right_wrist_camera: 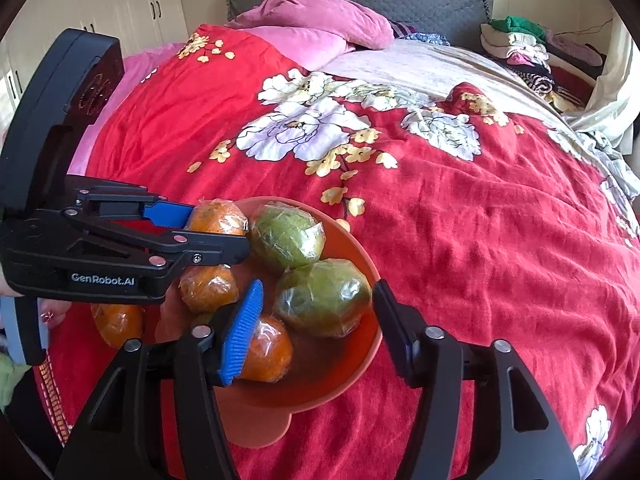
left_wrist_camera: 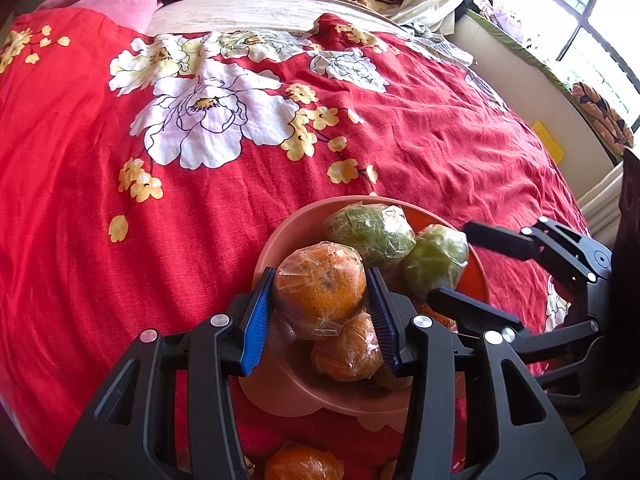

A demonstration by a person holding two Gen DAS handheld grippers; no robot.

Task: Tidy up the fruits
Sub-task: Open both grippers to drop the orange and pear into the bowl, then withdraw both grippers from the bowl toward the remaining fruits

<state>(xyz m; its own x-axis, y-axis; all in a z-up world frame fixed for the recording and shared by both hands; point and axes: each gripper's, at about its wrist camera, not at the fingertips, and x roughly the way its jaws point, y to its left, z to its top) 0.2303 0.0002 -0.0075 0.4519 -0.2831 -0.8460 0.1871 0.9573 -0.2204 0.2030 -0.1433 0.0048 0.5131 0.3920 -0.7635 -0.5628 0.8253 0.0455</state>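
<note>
Left gripper [left_wrist_camera: 320, 296] clamps a plastic-wrapped orange fruit [left_wrist_camera: 322, 286] over the round terracotta plastic bowl [right_wrist_camera: 370, 344], apparently to set it down. At the bowl's three o'clock, the right gripper [right_wrist_camera: 316, 320] stands wide around a wrapped green fruit [right_wrist_camera: 324, 298], pads seemingly clear.

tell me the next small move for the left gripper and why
Probably open the left gripper and let go: its fingers clamp an orange that already sits in the bowl on other fruit. The right gripper already stands open around a green fruit.
</note>
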